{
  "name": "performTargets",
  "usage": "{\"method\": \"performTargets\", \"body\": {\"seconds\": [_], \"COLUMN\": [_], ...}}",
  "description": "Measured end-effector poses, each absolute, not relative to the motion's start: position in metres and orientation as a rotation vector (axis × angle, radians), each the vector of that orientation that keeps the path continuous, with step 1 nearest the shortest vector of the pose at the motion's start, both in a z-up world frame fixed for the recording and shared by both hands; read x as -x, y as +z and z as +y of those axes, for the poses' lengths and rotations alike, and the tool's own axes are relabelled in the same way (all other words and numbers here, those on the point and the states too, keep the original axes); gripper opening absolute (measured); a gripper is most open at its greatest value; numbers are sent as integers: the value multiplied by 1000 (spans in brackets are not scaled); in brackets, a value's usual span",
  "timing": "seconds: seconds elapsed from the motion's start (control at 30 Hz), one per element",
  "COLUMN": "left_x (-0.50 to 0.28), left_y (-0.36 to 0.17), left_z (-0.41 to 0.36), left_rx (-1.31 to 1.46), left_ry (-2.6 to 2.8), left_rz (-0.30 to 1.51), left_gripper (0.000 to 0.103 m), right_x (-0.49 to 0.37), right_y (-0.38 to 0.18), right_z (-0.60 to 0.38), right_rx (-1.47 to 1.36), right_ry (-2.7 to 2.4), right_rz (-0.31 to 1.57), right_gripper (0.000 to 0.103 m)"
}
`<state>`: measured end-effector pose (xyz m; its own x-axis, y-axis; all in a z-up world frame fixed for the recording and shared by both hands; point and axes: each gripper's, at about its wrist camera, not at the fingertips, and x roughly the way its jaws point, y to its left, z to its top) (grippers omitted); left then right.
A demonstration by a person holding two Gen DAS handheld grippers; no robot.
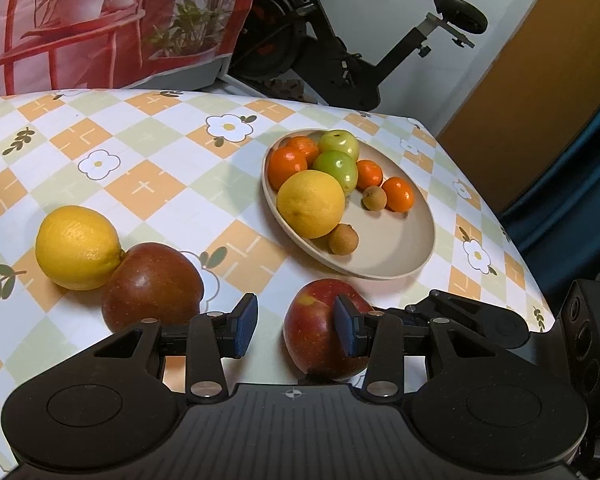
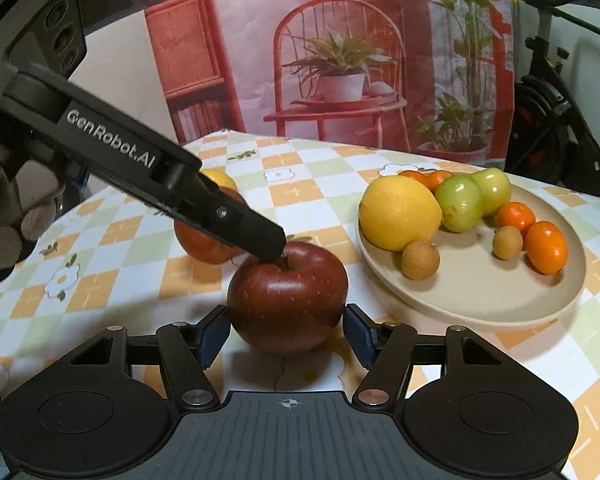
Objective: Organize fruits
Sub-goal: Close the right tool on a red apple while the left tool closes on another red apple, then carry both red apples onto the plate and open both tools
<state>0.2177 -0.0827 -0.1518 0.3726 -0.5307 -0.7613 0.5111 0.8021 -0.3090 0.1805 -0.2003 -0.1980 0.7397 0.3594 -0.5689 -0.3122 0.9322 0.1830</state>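
The right gripper (image 2: 286, 334) has its jaws on the two sides of a red apple (image 2: 287, 298) that stands on the table (image 2: 308, 196); the blue pads (image 2: 214, 334) sit just beside the skin, and I cannot tell if they press on it or only touch it. The left gripper (image 1: 296, 326) comes from the left side with its jaws partly apart and nothing between the pads; in the right wrist view its black finger (image 2: 260, 240) points down to the stem hollow of the same apple and seems to touch it. In the left wrist view this apple lies partly behind the right pad. A gloved hand (image 2: 4, 216) holds the left gripper at the edge of the right wrist view. Farther to the left, a second, darker apple (image 1: 152, 286) rests against a lemon (image 1: 78, 247) on the checked tablecloth. To the right of the apples stands a beige plate (image 1: 396, 256), and it carries a big yellow citrus (image 1: 311, 204), two green fruits (image 1: 338, 160), four small oranges (image 1: 287, 166) and two little brown round fruits (image 1: 343, 240). Behind the table hangs a printed cloth (image 2: 340, 60), and an exercise bike (image 1: 340, 40) stands near the wall.
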Motion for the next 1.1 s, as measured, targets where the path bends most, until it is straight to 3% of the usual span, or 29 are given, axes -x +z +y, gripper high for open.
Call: {"method": "performTargets", "body": {"seconds": [0.4,1.1], "left_x": [-221,-238], "left_y": [-148,-125], "left_z": [-91,-171], "left_rx": [44,-71], "left_ry": [-669,-698], "left_rz": [977,906], "left_gripper": [44,44], "right_x": [-173,-181], "right_y": [-194,-177], "right_z": [-210,-274], "right_rx": [-63,-15], "right_ry": [351,271], "right_rz": [593,486], "right_gripper": [57,57]}}
